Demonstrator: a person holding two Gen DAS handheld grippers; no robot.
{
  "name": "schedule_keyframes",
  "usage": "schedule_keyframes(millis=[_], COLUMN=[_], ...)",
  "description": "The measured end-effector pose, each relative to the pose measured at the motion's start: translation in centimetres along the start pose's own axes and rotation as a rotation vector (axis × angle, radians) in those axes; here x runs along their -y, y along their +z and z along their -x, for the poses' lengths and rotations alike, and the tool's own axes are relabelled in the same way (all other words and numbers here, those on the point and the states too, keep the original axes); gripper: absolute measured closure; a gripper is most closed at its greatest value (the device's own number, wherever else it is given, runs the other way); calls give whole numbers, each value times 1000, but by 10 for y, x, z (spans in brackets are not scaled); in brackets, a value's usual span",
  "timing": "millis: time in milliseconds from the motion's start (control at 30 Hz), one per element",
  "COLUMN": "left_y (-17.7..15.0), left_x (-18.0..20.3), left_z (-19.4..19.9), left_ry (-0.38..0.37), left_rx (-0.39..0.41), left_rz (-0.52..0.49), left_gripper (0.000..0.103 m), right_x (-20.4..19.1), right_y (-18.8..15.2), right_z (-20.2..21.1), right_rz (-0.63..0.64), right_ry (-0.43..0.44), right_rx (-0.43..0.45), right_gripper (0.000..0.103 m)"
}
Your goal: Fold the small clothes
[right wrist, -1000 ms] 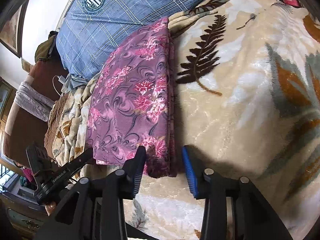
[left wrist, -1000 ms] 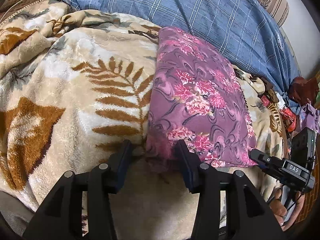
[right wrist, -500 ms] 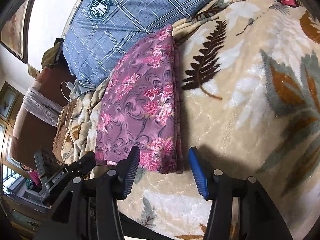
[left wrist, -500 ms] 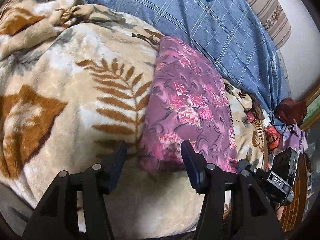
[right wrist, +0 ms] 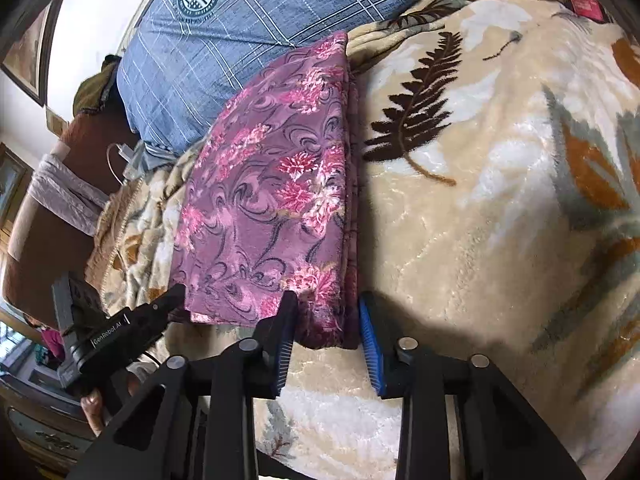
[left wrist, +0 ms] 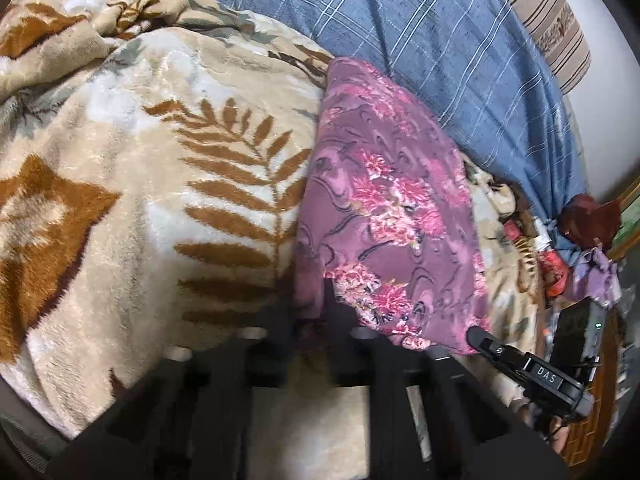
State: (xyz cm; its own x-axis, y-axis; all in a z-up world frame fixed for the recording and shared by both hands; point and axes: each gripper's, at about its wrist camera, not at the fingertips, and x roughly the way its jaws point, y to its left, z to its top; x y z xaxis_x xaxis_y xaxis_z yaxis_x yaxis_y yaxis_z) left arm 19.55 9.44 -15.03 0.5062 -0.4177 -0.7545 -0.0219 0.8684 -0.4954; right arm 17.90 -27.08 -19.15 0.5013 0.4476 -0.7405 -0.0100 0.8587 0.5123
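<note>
A folded purple floral cloth [left wrist: 380, 208] [right wrist: 272, 200] lies lengthwise on a beige leaf-print blanket [left wrist: 160, 160] [right wrist: 480, 200]. My left gripper [left wrist: 310, 316] is shut on the cloth's near left corner, and the picture is blurred there. Around the near right corner sits my right gripper [right wrist: 328, 320]; its blue-padded jaws are closing and the folded edge fills the gap between them. Each gripper shows in the other's view: the right one [left wrist: 528, 372] at the cloth's near right edge, the left one [right wrist: 120, 332] at its near left edge.
A blue plaid pillow [left wrist: 440, 60] [right wrist: 240, 20] lies across the far end of the cloth. A striped pillow [left wrist: 548, 28] is behind it. Small clutter [left wrist: 552, 264] sits off the blanket's right side. A brown headboard [right wrist: 48, 220] stands to the left.
Both grippers stood open around the cloth's near corners and have now closed in on them. The left jaws went from wide apart to pinched on the fabric.
</note>
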Motion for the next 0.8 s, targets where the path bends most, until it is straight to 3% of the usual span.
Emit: schedule_keyframes(millis=[100,333,433,500,600,667,800], left_y=[-1,-3,-2,-1,2,3,1], left_x=[-3,-5,-6,-9,-10,-6,6], left_z=[15,3,8,13,21,21,9], left_ry=[-41,15,3,-9,-16,4,81], left_rx=[30,-13,-18,-2,37,50,31], left_rz=[22,12,22,43,44,24,-50], left_gripper=[97,95,88,85,80,61,58], right_x=[-2,6,10,16,18,17,11], right_y=[-2,-2,-2,-1,1,3,3], right_z=[9,2,10,15,19,18,13], right_rz=[4,-20,-40,-71,-84,-81,-57], right_ry=[-9,5,23,31,28,28,12], right_rx=[11,-11,10,33,52,55,47], right_gripper=[92,91,77,63,53,51,47])
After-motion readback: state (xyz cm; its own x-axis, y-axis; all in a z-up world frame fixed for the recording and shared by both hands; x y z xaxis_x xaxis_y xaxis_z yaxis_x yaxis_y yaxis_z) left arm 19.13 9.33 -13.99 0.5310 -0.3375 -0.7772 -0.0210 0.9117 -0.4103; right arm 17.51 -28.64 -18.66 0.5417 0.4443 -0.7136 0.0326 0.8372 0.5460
